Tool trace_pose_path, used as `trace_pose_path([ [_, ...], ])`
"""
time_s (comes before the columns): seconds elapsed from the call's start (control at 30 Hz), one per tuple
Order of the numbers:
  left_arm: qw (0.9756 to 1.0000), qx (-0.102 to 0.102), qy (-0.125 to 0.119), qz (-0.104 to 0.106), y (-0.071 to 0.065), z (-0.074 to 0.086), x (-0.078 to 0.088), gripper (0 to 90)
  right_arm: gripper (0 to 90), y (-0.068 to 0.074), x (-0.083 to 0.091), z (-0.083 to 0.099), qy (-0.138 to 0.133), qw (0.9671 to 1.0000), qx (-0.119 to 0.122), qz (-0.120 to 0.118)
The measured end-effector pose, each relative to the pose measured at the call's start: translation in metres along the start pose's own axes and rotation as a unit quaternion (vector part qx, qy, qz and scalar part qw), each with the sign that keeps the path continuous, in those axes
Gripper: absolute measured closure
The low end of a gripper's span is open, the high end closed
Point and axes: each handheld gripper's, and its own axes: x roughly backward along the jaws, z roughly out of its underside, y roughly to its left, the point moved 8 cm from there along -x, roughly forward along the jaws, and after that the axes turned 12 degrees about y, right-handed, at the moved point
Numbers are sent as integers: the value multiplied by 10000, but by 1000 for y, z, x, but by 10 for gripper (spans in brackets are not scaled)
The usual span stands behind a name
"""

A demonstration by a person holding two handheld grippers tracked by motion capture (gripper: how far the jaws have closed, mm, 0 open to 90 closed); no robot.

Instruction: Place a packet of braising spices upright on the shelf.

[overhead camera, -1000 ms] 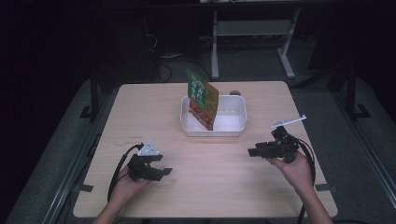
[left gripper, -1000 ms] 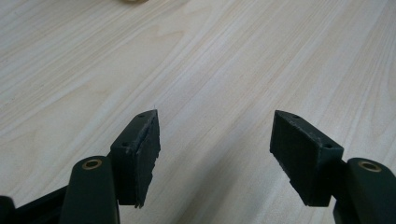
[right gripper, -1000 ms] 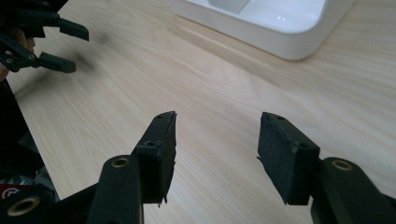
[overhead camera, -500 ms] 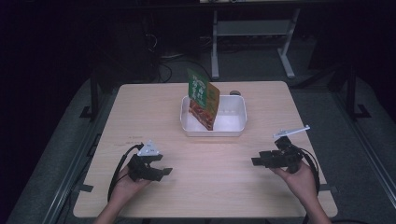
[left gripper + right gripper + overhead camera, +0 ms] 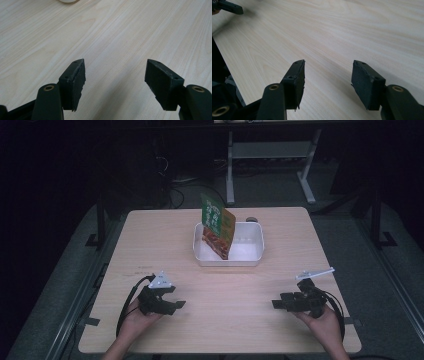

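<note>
In the high view, the green-and-orange snack packet (image 5: 218, 225) stood tilted in the white rectangular plastic tub (image 5: 252, 251), well beyond both the left gripper (image 5: 176, 305) and right gripper (image 5: 278, 304). In each gripper view, the jaws stood wide apart, empty, over the pale wooden table (image 5: 120, 32); the right gripper's had just been opening.

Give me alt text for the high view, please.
A green and orange snack bag stands in a white tray at the far middle of a wooden table. Near the front edge, the left gripper and right gripper rest open and empty, pointing towards each other.
</note>
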Motion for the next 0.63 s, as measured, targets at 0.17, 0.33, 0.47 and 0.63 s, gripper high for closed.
trace_pose_path([
  [0.17, 10000, -2, 2, 4, 0, 0, 0, 327, 430, 1, -4, 9, 11, 10000, -20, -35],
  [0.33, 10000, -24, 11, 6, -1, 0, 0, 326, 420, 1, -8, 18, -31, 10000, -40, -28],
  [0.47, 10000, -35, -6, 11, -2, -1, 0, 326, 421, 2, -11, 28, 0, 9998, 89, 186],
  [0.63, 10000, -83, -4, 18, -3, -1, 0, 324, 416, 8, -8, 25, -190, 9994, 203, 226],
])
